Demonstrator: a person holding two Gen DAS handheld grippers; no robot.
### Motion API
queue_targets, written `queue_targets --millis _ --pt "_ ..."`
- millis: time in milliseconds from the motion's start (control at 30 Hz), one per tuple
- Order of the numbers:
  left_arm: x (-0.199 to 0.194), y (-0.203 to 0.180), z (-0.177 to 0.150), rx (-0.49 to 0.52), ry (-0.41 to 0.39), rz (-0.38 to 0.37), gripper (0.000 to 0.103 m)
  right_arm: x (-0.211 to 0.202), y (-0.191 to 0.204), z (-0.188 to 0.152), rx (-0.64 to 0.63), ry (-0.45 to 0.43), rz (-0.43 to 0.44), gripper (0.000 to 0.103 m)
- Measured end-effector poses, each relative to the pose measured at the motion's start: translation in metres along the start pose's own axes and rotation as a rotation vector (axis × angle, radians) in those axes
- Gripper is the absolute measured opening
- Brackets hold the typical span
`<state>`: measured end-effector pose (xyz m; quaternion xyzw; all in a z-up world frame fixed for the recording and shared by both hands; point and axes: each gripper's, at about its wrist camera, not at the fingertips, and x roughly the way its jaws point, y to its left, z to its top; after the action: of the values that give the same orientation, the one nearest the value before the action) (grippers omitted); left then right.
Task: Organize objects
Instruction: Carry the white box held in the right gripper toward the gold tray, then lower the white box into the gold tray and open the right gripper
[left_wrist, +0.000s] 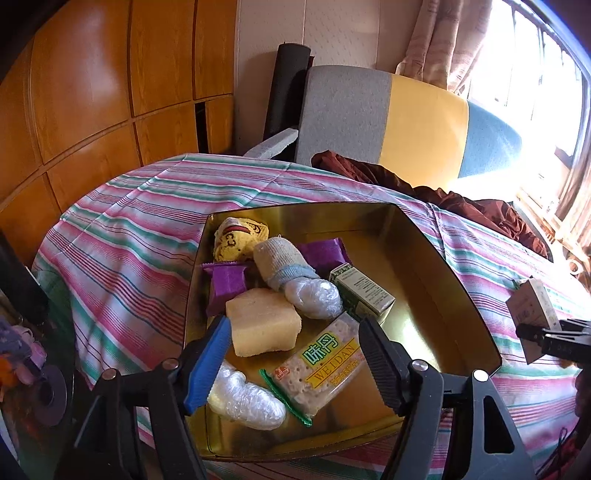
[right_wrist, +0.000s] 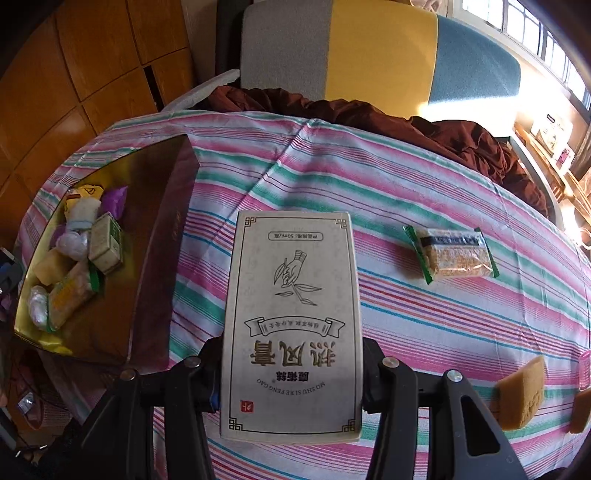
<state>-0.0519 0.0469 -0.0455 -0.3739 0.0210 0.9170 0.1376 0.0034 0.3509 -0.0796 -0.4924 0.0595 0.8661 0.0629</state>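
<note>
The left fingers (left_wrist: 295, 354) are held apart over the near end of a gold tin (left_wrist: 443, 258), and nothing is clasped between them. A cracker packet (left_wrist: 321, 369) lies in the gap beneath, not pressed by either pad. Just beside it in the tin lie a yellow sponge block (left_wrist: 262, 325) and a plastic-wrapped bundle (left_wrist: 243, 398). Further in, a rolled sock (left_wrist: 284, 262), a second wrapped bundle (left_wrist: 314, 295), a small green box (left_wrist: 362, 295), two purple packets (left_wrist: 225, 284) and a yellow cloth toy (left_wrist: 236, 240) are seen.

The right fingers (right_wrist: 291, 373) are closed on a pale printed box (right_wrist: 291, 314), which is gripped by its sides and held above the striped cloth (right_wrist: 406, 184) of the table. The tin is seen to the left of this box, well apart from it. On the cloth to the right, a green-edged snack packet (right_wrist: 450, 254) lies flat, and sponge blocks (right_wrist: 521, 395) stand nearer the edge. A dark red garment (right_wrist: 443, 136) is heaped at the far side of the table, before a grey, yellow and blue chair back (right_wrist: 369, 48).
</note>
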Motion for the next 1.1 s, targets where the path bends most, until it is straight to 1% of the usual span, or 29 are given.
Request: queue_targets --millis 133,233,400,500,833,900,1000,1100 --pt "-0.004 0.004 -0.001 -0.007 -0.004 -0.002 0.074 -0.014 0.036 0.023 -0.058 -0.055 0.053 0.051" --pt "-0.006 0.007 -0.001 -0.011 -0.006 -0.001 0.075 -0.016 0.065 0.041 -0.113 -0.075 0.082 0.051" --pt "-0.008 0.015 -0.004 -0.024 0.0 -0.001 0.075 0.003 0.102 0.067 -0.172 -0.07 0.109 0.051" --pt "-0.009 0.02 -0.007 -0.036 0.005 0.003 0.075 0.018 0.117 0.081 -0.188 -0.054 0.105 0.051" --pt "-0.002 0.033 -0.012 -0.067 0.03 0.018 0.075 0.065 0.143 0.113 -0.215 -0.002 0.056 0.052" --pt "0.0 0.034 -0.012 -0.067 0.035 0.019 0.075 0.075 0.146 0.116 -0.217 0.013 0.059 0.052" --pt "0.001 0.034 -0.012 -0.067 0.038 0.024 0.075 0.091 0.148 0.117 -0.217 0.039 0.015 0.052" --pt "0.0 0.035 -0.012 -0.068 0.035 0.028 0.075 0.093 0.147 0.114 -0.206 0.033 0.023 0.053"
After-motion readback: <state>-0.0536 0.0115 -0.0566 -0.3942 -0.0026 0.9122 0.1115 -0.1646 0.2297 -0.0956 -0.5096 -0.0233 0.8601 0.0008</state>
